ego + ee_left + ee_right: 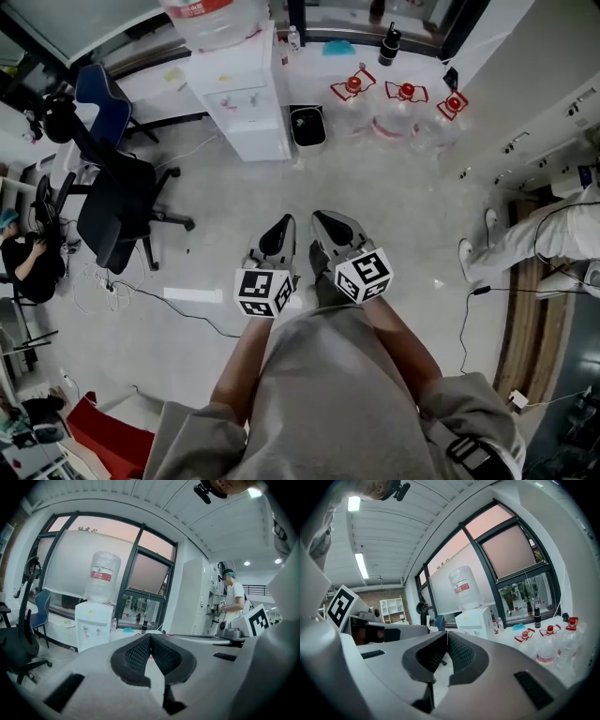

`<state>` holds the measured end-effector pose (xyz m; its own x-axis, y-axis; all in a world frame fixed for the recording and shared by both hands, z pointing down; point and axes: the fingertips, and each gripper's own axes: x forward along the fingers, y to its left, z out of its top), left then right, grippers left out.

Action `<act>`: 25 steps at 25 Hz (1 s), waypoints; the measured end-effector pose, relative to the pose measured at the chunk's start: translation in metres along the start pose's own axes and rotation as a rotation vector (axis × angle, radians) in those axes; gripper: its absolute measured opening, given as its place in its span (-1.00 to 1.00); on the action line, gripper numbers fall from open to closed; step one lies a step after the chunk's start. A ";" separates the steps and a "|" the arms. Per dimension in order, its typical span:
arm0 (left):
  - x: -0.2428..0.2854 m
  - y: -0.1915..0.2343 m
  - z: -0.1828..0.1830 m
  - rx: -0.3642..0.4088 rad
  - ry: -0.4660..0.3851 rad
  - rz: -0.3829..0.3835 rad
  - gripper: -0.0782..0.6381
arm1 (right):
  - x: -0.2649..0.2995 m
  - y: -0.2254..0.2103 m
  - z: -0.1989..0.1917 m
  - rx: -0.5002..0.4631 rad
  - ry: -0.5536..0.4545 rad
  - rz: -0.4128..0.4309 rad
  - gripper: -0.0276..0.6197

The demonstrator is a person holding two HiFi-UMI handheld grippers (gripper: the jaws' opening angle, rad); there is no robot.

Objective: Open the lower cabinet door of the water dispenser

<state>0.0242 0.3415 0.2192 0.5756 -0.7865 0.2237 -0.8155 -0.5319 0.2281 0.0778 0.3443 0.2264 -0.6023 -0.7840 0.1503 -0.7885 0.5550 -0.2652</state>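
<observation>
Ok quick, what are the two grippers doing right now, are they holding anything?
Left gripper: closed, holding nothing.
Right gripper: closed, holding nothing.

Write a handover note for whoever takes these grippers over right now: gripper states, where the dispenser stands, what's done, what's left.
Left gripper: shut, empty.
Right gripper: shut, empty, close beside the left.
Water dispenser: ahead across the floor, untouched by either gripper; its lower cabinet door looks closed.
Done: nothing on the door yet.
Left: walk up, open a gripper, take the door's edge and swing it open.
</observation>
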 end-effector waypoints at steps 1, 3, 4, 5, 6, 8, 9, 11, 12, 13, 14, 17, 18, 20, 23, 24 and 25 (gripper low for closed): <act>0.005 0.006 0.000 -0.002 0.004 0.003 -0.76 | 0.007 -0.004 0.000 0.004 0.000 0.001 -0.88; 0.017 0.016 0.003 -0.005 0.010 0.007 -0.76 | 0.021 -0.012 0.003 0.011 0.000 0.003 -0.88; 0.024 0.021 0.005 -0.006 0.014 0.008 -0.76 | 0.028 -0.017 0.004 0.015 0.001 0.004 -0.88; 0.032 0.026 0.007 -0.007 0.018 0.007 -0.76 | 0.035 -0.023 0.005 0.018 0.003 0.004 -0.88; 0.040 0.030 0.010 -0.007 0.023 0.005 -0.76 | 0.043 -0.029 0.007 0.022 0.006 0.003 -0.88; 0.057 0.040 0.016 -0.006 0.031 0.002 -0.76 | 0.060 -0.042 0.011 0.031 0.011 0.002 -0.88; 0.066 0.044 0.019 -0.005 0.036 0.002 -0.76 | 0.068 -0.048 0.013 0.036 0.014 0.003 -0.88; 0.084 0.055 0.024 -0.009 0.046 0.003 -0.76 | 0.084 -0.061 0.018 0.045 0.022 0.006 -0.88; 0.094 0.060 0.027 -0.013 0.052 0.004 -0.76 | 0.093 -0.068 0.020 0.048 0.029 0.007 -0.88; 0.103 0.065 0.030 -0.017 0.057 0.005 -0.76 | 0.100 -0.075 0.021 0.052 0.037 0.008 -0.88; 0.112 0.069 0.032 -0.021 0.063 0.005 -0.76 | 0.108 -0.082 0.022 0.056 0.045 0.010 -0.88; 0.137 0.082 0.036 -0.028 0.091 0.007 -0.76 | 0.130 -0.101 0.025 0.069 0.062 0.014 -0.88; 0.145 0.086 0.038 -0.029 0.093 0.009 -0.76 | 0.136 -0.107 0.027 0.072 0.067 0.016 -0.88; 0.161 0.093 0.043 -0.029 0.089 0.015 -0.76 | 0.148 -0.119 0.028 0.078 0.073 0.023 -0.88; 0.184 0.101 0.045 -0.026 0.099 0.023 -0.76 | 0.164 -0.138 0.030 0.086 0.078 0.033 -0.88; 0.192 0.105 0.047 -0.027 0.106 0.025 -0.76 | 0.170 -0.145 0.032 0.090 0.080 0.034 -0.88; 0.199 0.109 0.049 -0.029 0.112 0.027 -0.76 | 0.176 -0.151 0.033 0.096 0.083 0.034 -0.88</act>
<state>0.0467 0.1114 0.2421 0.5580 -0.7594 0.3346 -0.8296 -0.5004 0.2476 0.0944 0.1131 0.2614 -0.6402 -0.7371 0.2164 -0.7540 0.5491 -0.3605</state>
